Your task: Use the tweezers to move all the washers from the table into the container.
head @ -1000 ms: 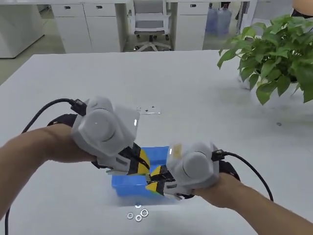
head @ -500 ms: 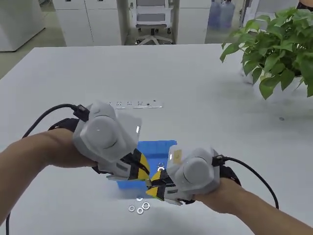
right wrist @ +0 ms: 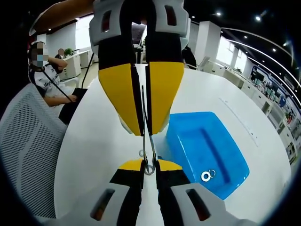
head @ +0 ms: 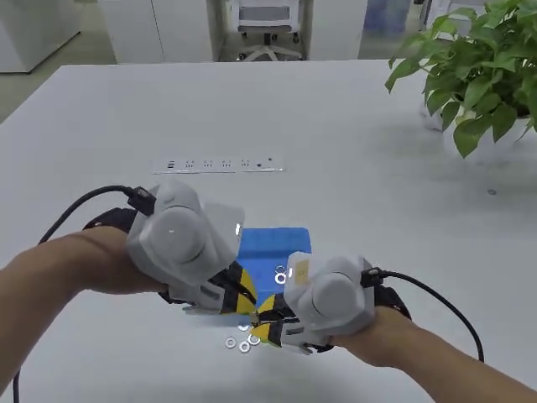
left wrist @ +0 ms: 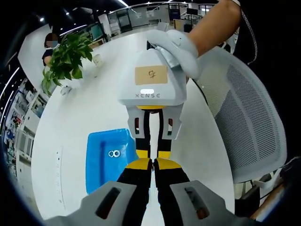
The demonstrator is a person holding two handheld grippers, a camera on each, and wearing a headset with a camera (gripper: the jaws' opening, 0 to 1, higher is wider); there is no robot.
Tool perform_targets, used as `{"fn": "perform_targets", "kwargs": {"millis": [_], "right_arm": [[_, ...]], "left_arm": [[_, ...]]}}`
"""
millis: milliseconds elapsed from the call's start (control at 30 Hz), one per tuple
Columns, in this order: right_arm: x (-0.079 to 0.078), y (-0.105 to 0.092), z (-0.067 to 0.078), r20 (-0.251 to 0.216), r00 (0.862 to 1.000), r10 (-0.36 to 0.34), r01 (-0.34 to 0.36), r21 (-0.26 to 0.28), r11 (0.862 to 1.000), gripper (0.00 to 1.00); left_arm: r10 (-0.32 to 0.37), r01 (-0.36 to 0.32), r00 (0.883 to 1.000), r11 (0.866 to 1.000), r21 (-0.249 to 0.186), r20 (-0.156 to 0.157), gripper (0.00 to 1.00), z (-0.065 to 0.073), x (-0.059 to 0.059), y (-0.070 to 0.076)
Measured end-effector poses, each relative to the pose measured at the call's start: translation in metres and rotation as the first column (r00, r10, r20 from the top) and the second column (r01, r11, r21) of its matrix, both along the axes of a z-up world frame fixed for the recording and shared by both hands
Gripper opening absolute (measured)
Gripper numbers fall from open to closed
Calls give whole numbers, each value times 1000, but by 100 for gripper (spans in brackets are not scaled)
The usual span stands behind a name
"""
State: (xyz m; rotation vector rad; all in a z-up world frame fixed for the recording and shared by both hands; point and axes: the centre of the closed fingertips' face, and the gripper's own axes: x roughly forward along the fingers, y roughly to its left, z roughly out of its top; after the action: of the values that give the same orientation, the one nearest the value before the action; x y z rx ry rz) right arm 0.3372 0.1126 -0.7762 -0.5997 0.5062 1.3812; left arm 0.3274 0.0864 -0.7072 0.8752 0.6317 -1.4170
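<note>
Tweezers [right wrist: 150, 150] seemingly between right fingers [right wrist: 132, 165]

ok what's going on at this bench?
A person holds a gripper in each hand, the two meeting tip to tip over the near edge of the blue container. The tongs of the left gripper and the right gripper both look closed on the thin tweezers running between them; I can't tell which one carries them. In the container lie two washers, and a few loose washers sit on the table just in front, so the job is partly done.
</note>
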Motion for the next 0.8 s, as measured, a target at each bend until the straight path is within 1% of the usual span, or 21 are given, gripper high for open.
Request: {"fn": "perform_targets", "kwargs": {"millis": [433,700,800], "right_arm": [[-4,4,-12,-29,999,13,-14,-6,1000,12],[-5,5,-18,-47,999,20,-20,-5,1000,12],[-4,5,-18,-56,998,16,-16,1,1000,12]], "left_arm": [[8,-8,1000,1000,20,-15,7,-13,-2,5],[14,-13,1000,1000,28,-25,7,-18,-2,7],[17,-16,999,1000,24,-29,7,-18,-1,6]]}}
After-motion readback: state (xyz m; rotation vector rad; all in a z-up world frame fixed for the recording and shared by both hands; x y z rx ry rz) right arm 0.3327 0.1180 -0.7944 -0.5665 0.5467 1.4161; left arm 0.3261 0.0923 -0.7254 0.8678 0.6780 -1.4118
